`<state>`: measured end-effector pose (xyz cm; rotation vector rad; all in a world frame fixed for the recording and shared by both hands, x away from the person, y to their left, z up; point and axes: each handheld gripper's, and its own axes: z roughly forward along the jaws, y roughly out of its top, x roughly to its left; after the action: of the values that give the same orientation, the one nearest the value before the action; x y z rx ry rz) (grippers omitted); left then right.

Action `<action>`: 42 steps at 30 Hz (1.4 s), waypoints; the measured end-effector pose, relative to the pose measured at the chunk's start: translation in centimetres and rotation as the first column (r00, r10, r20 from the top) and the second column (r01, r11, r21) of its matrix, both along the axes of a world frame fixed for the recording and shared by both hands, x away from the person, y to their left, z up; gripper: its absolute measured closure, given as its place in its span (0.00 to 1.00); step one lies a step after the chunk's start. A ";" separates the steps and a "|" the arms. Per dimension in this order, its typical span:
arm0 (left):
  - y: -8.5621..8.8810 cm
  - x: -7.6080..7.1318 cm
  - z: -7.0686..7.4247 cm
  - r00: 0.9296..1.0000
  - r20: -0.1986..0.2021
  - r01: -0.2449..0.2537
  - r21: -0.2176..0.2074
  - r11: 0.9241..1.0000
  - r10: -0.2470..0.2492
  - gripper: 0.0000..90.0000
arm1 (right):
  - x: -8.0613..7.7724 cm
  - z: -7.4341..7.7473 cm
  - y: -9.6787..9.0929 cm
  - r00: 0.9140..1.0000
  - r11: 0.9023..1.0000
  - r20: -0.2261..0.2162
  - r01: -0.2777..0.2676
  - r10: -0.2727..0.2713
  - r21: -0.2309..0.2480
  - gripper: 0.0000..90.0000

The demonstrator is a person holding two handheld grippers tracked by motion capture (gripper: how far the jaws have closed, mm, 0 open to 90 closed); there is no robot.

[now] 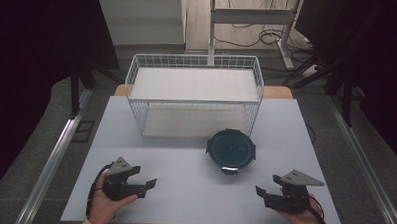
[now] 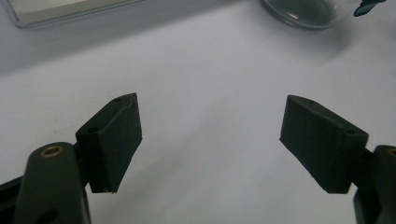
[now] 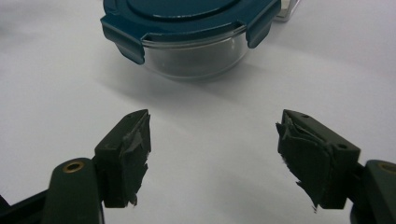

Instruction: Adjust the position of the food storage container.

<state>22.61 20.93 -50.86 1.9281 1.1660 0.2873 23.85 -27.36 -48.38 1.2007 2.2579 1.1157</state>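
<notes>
Round lidded container (image 1: 230, 150) upright, no long axis, lid up

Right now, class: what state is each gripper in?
Left gripper: open, holding nothing.
Right gripper: open, holding nothing, facing the lidded glass container.

Pale grey counter (image 1: 184, 181) with two things on it

A white wire basket (image 1: 194, 94) stands at the far middle; a round glass container with a dark blue clip lid (image 1: 231, 150) sits just before its right corner.

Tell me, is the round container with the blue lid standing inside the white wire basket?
No, the round container stands on the table in front of the white wire basket.
</notes>
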 end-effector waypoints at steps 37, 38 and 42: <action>0.0 0.3 -0.2 0.999 -0.035 0.013 0.006 1.000 -0.013 0.22 | 6.7 5.7 1.5 0.998 1.000 -0.063 -0.003 0.003 -0.010 0.53; 0.0 0.3 -0.2 0.999 -0.035 0.013 0.006 1.000 -0.013 0.22 | 6.7 5.7 1.5 0.998 1.000 -0.063 -0.003 0.003 -0.010 0.53; 0.0 0.3 -0.2 0.999 -0.032 0.012 0.007 1.000 -0.012 0.22 | 8.1 6.3 2.2 0.996 1.000 -0.089 -0.011 0.009 -0.015 0.60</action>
<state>22.89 20.97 -51.06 1.9513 1.1758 0.2550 31.99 -25.12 -42.06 1.2577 2.3366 1.0658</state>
